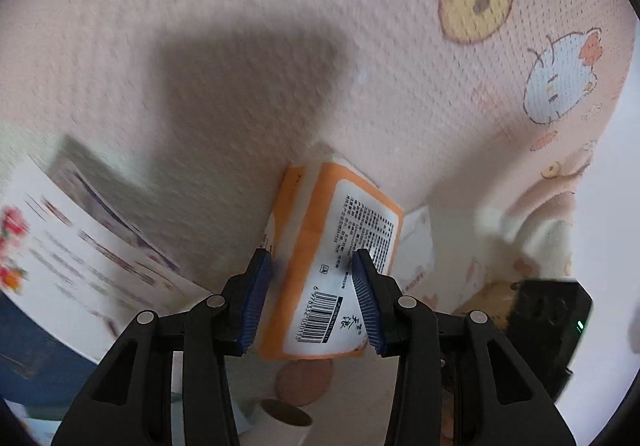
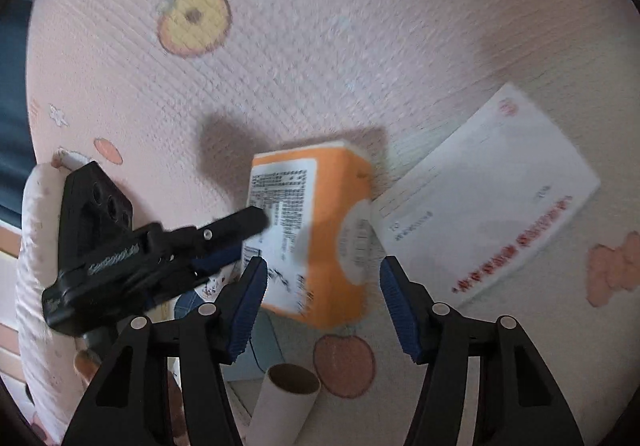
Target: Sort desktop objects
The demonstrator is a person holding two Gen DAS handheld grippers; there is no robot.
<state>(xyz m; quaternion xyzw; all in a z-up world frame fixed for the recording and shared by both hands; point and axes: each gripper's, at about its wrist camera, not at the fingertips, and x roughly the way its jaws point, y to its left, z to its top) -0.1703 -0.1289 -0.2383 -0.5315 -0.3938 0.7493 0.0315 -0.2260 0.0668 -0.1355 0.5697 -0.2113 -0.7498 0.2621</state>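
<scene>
An orange tissue pack (image 1: 320, 246) with a white barcode label sits tilted between the blue pads of my left gripper (image 1: 310, 254), which press on its two sides. In the right wrist view the same pack (image 2: 328, 230) hangs over the pink cloth, with a black finger (image 2: 240, 220) of the left gripper lying across its label. My right gripper (image 2: 324, 262) is open around the pack's near end. Its left pad (image 2: 248, 306) is close to the label edge, and its right pad (image 2: 400, 310) stands apart from the pack.
A pink cloth (image 1: 280, 6) printed with fruit and cartoon figures covers the surface. A white envelope (image 2: 480, 198) with red print lies right of the pack. A cardboard tube (image 2: 288, 398) lies near me. A flowered leaflet (image 1: 80, 246) lies at the left.
</scene>
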